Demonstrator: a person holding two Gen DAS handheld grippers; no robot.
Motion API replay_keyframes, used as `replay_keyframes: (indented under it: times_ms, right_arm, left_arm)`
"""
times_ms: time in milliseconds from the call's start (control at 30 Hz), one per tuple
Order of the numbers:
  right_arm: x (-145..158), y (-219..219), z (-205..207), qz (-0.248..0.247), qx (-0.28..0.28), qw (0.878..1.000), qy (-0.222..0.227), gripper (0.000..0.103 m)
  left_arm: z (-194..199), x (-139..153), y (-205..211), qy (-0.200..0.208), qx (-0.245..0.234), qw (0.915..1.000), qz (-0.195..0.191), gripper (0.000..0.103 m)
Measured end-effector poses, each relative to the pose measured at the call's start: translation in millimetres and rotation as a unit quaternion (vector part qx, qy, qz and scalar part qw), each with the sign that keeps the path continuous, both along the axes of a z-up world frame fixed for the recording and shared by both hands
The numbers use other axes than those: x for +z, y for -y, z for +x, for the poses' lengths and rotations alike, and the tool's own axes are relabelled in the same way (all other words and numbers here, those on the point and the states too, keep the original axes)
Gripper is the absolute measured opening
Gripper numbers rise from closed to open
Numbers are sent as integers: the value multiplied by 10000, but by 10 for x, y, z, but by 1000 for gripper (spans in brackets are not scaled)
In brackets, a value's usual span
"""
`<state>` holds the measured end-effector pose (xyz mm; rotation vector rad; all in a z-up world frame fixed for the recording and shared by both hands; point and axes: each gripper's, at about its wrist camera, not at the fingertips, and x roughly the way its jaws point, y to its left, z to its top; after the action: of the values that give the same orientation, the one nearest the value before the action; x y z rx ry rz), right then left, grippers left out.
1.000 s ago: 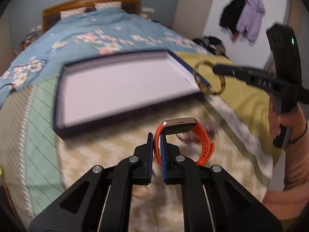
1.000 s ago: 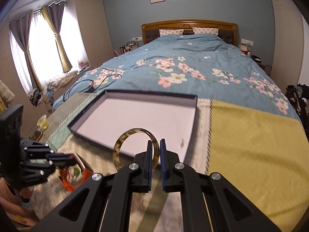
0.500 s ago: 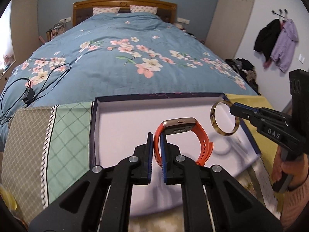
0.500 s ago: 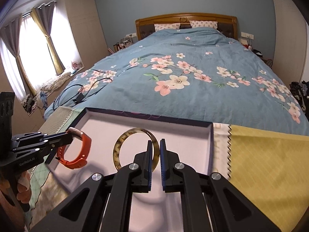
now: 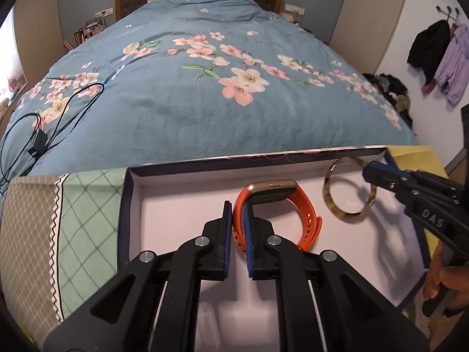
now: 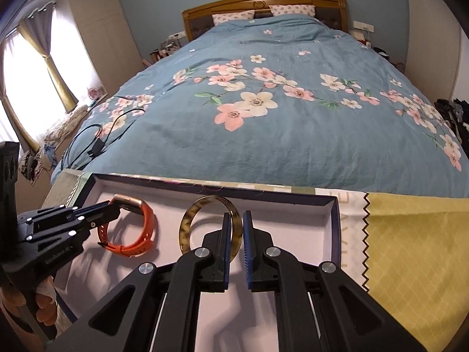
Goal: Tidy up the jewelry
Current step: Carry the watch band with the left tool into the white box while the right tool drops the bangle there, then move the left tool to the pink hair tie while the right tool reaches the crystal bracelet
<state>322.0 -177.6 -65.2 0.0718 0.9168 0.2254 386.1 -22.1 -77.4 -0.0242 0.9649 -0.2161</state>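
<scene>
left hand-held gripper [image 5: 237,211] clamps orange watch [image 5: 293,205] | right hand-held gripper [image 5: 370,173] clamps bangle [image 5: 346,190] | over tray [image 5: 176,205]

Both views are evenly lit by soft indoor light. In the right wrist view, daylight is blown out at the window [image 6: 26,88] at upper left. Soft grey shadows are cast on the white floor of the box [image 5: 176,217] under the held pieces. Straight lines are bent by the fisheye, and black vignetting is seen at the corners. Slight motion blur is seen on the bangle [image 5: 328,193].
</scene>
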Motion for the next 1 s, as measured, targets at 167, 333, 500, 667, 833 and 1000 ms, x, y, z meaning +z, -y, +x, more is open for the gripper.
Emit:
replay_keyframes:
  times_ms: [167, 333, 500, 667, 833, 1000]
  right_arm:
    - [-21, -14, 58, 5, -74, 9999, -97, 7]
    - [39, 11, -38, 73, -34, 9999, 70, 19]
    - [240, 50, -506, 253, 501, 9970, 530, 36]
    - [337, 128, -1170, 253, 1184, 9899, 735, 36]
    - [245, 175, -1661, 0, 1404, 9877, 682, 36]
    - [115, 181, -2013, -205, 1471, 9871, 594, 36]
  left_arm:
    - [93, -61, 26, -201, -56, 9997, 82, 10]
    - [76, -26, -6, -111, 20, 9999, 71, 33]
    - [-200, 189, -93, 370, 88, 9992, -74, 44]
    - [-737, 446, -168, 854, -170, 9961, -156, 55]
    - [-1291, 512, -187, 1070, -424, 9931, -211, 58]
    - [-1796, 412, -145, 1137, -640, 9913, -150, 58]
